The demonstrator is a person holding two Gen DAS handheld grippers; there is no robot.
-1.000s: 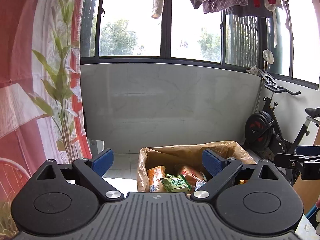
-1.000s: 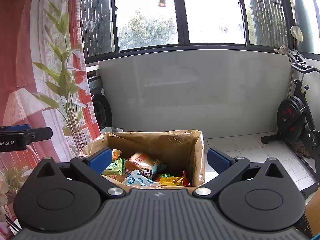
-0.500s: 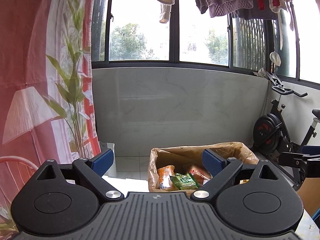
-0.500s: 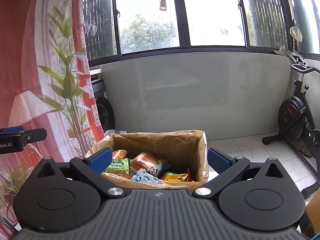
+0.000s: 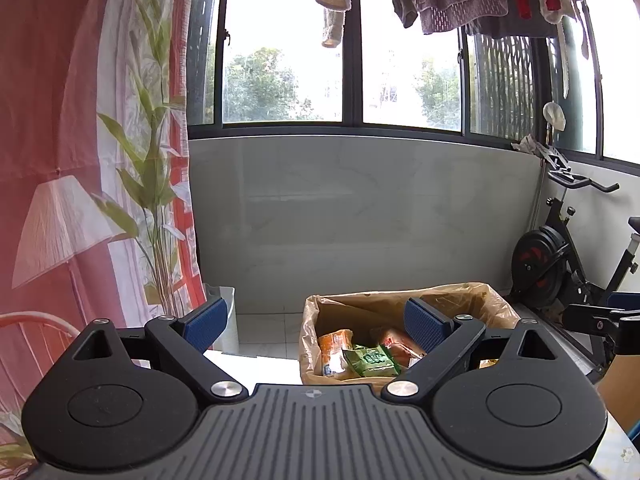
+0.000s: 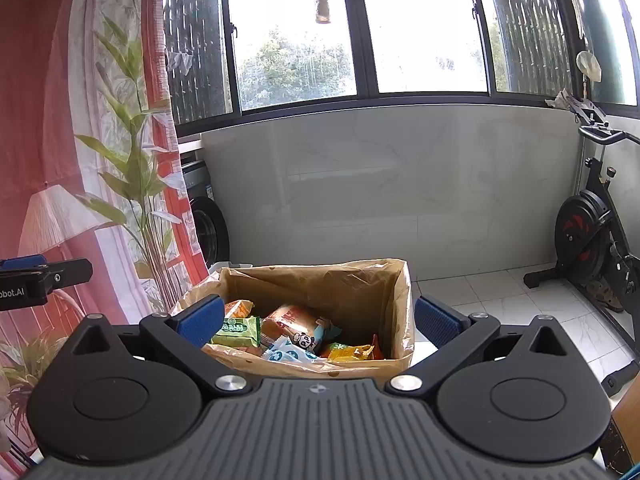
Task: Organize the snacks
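While both tools hung above the worktop, a brown paper bag (image 6: 360,292) of snacks stood ahead of them. The right tool (image 6: 318,322) was spread wide and held nothing; the bag lay just beyond and between its blue pads (image 6: 200,320), with a green packet (image 6: 238,330) near the left pad. The left tool (image 5: 316,324) was likewise spread and empty; the bag (image 5: 360,308) sat ahead and to its right, partly behind the right pad (image 5: 422,322). An exercise bike (image 6: 592,240) stood on the tiled floor (image 6: 520,304) at right.
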